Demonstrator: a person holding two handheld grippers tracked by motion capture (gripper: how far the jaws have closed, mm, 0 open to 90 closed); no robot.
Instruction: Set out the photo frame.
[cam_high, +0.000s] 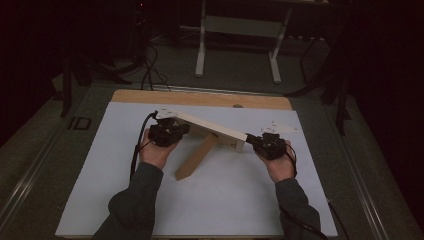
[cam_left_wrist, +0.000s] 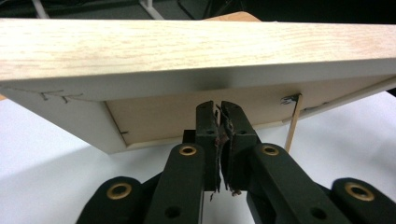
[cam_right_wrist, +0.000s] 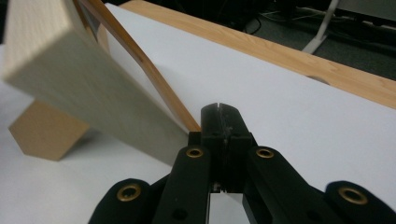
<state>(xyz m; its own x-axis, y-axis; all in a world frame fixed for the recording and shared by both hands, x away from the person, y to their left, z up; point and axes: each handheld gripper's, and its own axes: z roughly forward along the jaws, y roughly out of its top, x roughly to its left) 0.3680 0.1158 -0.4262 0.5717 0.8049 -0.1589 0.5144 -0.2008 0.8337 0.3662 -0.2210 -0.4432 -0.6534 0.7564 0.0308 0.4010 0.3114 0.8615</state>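
Note:
A long pale wooden plank (cam_high: 210, 128) lies slanted across a shorter wooden block (cam_high: 196, 157) on the white sheet (cam_high: 210, 205). My left gripper (cam_high: 184, 130) is at the plank's left end, held by a hand. In the left gripper view its jaws (cam_left_wrist: 219, 106) are shut pad to pad with nothing between them, tips just under the plank's recessed underside (cam_left_wrist: 168, 116). My right gripper (cam_high: 251, 139) is at the plank's right end. In the right gripper view it (cam_right_wrist: 219, 108) is shut and empty, beside the plank's end face (cam_right_wrist: 88, 93), with the block (cam_right_wrist: 46, 133) behind.
The sheet covers a wooden table whose far edge (cam_high: 200, 97) shows. A thin stick (cam_left_wrist: 292, 126) hangs under the plank. A brown strip (cam_right_wrist: 140, 63) runs along the plank's underside. A white-legged frame (cam_high: 201, 50) and cables (cam_high: 149, 70) are on the floor beyond.

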